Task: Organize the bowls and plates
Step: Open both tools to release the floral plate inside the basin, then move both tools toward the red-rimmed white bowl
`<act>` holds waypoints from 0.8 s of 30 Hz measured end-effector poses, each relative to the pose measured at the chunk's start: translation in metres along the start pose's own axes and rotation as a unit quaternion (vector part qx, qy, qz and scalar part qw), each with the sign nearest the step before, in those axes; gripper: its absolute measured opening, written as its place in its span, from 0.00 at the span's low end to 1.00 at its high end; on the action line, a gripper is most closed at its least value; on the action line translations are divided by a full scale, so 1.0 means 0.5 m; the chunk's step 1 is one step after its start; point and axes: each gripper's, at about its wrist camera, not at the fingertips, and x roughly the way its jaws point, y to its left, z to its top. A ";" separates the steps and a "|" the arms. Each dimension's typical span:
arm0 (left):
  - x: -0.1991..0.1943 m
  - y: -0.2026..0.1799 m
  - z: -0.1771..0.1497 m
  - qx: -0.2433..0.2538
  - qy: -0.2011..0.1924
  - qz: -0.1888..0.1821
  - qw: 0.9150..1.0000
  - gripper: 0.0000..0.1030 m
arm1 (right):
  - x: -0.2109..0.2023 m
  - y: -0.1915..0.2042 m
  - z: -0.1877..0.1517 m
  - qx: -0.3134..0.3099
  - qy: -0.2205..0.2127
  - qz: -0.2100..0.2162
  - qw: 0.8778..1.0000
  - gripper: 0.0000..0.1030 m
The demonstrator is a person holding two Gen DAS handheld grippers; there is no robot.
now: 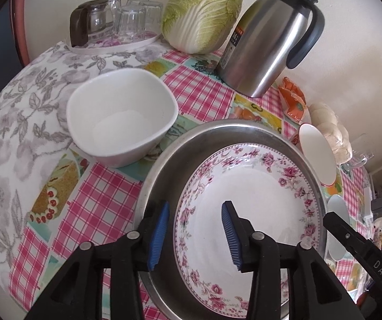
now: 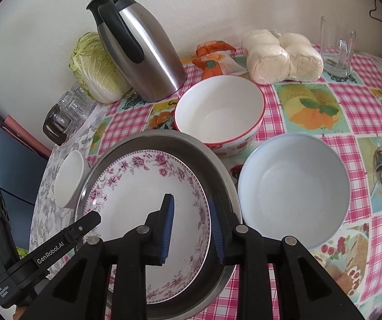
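A floral-rimmed plate point(image 1: 257, 200) point(image 2: 137, 192) lies inside a round steel pan point(image 1: 164, 165) point(image 2: 215, 165). My left gripper point(image 1: 195, 236) straddles the plate's left rim; there is a gap at both blue pads, so it is open. My right gripper point(image 2: 192, 229) straddles the plate's right rim, its jaws also apart and not pressing. A white squarish bowl point(image 1: 121, 122) point(image 2: 69, 178) stands left of the pan. A red-rimmed bowl point(image 2: 217, 114) point(image 1: 316, 154) and a pale blue bowl point(image 2: 292, 189) stand to its right.
At the back stand a steel thermos jug point(image 1: 268, 42) point(image 2: 140, 48), a napa cabbage point(image 1: 201, 13), a tray of upturned glasses point(image 1: 126, 18), a bag of buns point(image 2: 279, 53), an orange packet point(image 2: 212, 58) and a glass mug point(image 2: 337, 50). A checked tablecloth point(image 1: 97, 200) covers the table.
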 end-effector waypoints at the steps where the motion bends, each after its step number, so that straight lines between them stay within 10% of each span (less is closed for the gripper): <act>1: -0.007 -0.003 0.000 0.003 -0.003 0.000 1.000 0.51 | -0.005 0.002 0.001 -0.002 -0.001 -0.001 1.000 0.35; 11: -0.032 -0.030 0.000 0.030 -0.014 0.023 0.999 0.81 | -0.024 0.003 0.009 -0.008 -0.004 -0.029 1.000 0.72; 24: -0.047 -0.037 0.006 0.035 -0.052 0.044 0.997 1.00 | -0.040 0.003 0.013 -0.024 -0.016 -0.047 0.998 0.87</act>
